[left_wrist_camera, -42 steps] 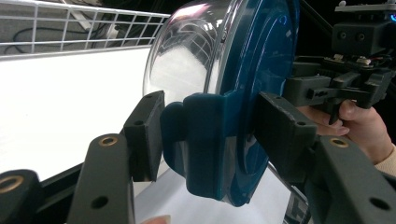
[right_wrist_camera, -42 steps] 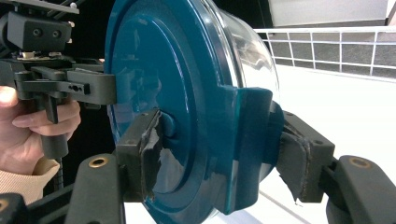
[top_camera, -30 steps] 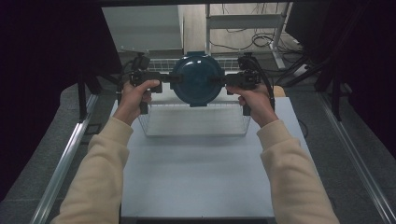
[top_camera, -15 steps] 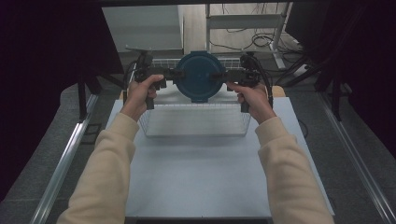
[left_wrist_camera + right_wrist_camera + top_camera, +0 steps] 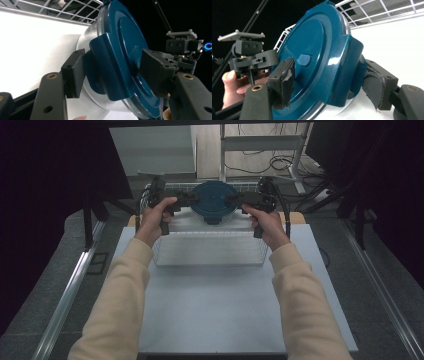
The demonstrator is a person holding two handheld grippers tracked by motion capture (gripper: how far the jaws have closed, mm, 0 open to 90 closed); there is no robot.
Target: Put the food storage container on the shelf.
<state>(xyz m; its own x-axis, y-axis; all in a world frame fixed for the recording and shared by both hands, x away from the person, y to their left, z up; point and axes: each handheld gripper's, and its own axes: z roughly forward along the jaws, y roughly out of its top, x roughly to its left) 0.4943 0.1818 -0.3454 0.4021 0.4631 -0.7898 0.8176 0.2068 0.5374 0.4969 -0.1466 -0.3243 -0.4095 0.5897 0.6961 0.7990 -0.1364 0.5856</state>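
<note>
container: round clear glass container w/ dark teal plastic clip-lid (image 5: 214,201), held between both tongs, over far part of white wire basket (image 5: 210,251)
lid look: glossy teal, raised centre disc, small oval nub mid-lid (image 5: 304,60), side latch flaps; clear bowl below rim (image 5: 86,47)
writing: no brand/label legible
left gripper (image 5: 186,199): at container's left side; jaws straddle latch flap & lid edge, pads on it; jaws have just been opening a bit
right gripper (image 5: 239,198): at container's right side; one jaw on lid top, other under opposite flap; jaws have just been opening, lid between them
pads: right's black foam pad worn, torn (image 5: 287,75)
table: pale tabletop (image 5: 220,310) under basket, nearer the person than tongs
</note>
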